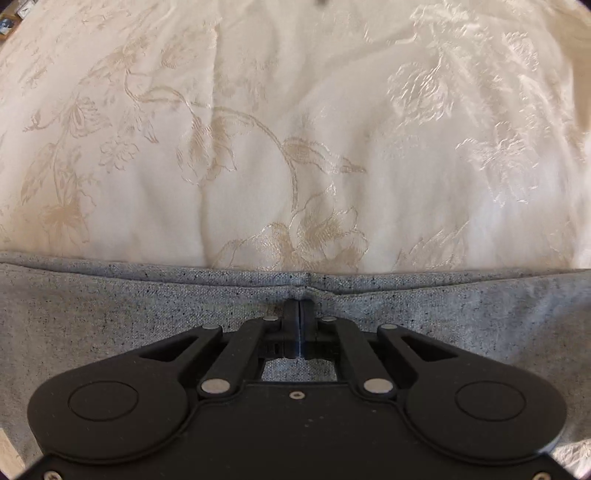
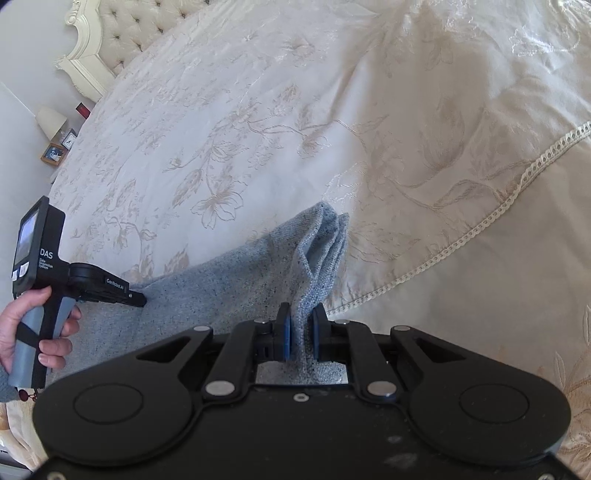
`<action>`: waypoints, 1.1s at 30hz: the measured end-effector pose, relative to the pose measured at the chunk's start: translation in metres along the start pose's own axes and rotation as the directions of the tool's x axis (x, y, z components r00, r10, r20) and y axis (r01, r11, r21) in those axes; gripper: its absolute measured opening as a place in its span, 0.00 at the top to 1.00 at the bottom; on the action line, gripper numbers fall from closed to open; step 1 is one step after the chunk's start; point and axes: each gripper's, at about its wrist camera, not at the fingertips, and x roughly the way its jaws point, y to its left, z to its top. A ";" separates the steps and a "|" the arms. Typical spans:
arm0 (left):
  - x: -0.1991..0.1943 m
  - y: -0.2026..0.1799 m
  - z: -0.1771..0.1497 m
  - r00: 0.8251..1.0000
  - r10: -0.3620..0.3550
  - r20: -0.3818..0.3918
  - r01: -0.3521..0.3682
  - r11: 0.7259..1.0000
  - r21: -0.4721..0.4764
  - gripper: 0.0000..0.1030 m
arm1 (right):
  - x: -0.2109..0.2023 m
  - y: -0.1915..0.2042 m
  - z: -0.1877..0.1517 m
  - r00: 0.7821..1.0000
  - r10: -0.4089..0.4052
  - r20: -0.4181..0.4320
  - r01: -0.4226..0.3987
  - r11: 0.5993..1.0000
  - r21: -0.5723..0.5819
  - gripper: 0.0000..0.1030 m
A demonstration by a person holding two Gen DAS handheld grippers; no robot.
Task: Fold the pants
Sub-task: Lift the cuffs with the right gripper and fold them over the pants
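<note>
Grey speckled pants (image 1: 110,314) lie on a cream floral bedspread (image 1: 258,129). In the left wrist view my left gripper (image 1: 299,304) is shut, its tips pressed on the pants just behind their far edge; whether cloth is pinched between them is not visible. In the right wrist view my right gripper (image 2: 301,314) is shut on a bunched fold of the pants (image 2: 317,251) and holds it lifted above the bed. The left gripper also shows in the right wrist view (image 2: 138,299), held in a hand, its tip on the pants at the left.
The bedspread (image 2: 369,110) has a lace trim band (image 2: 480,221) at the right. A tufted headboard (image 2: 122,33) stands at the far left. A nightstand with a lamp (image 2: 50,120) and picture frames (image 2: 53,153) sits beside the bed.
</note>
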 end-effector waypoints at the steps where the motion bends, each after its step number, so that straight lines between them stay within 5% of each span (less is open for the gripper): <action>1: -0.007 0.002 -0.002 1.000 -0.006 0.012 0.006 1.000 -0.004 0.90 | -0.001 0.001 0.000 1.000 0.002 0.002 -0.002 1.000 -0.001 0.89; 8: -0.044 0.007 -0.050 0.998 -0.046 0.041 0.045 0.999 0.021 0.90 | -0.009 0.009 0.000 1.000 0.006 0.013 -0.006 1.000 0.015 0.89; 12: -0.037 -0.004 -0.076 0.998 -0.064 -0.007 0.064 0.996 0.061 0.89 | -0.014 0.016 -0.001 1.000 0.005 0.020 -0.005 1.000 0.009 0.89; 20: -0.018 -0.013 -0.071 0.999 -0.041 -0.026 0.044 0.992 0.117 0.92 | -0.031 0.040 0.001 0.998 -0.001 0.055 0.002 1.000 -0.020 0.89; 23: -0.035 0.007 -0.067 0.997 -0.074 0.014 0.072 0.993 0.088 0.88 | -0.042 0.060 0.001 0.997 0.003 0.073 -0.001 1.000 -0.030 0.89; 33: -0.088 0.124 -0.089 0.994 -0.022 0.107 0.020 0.999 0.025 0.88 | -0.056 0.190 -0.010 0.992 0.048 0.115 -0.026 0.983 -0.183 0.89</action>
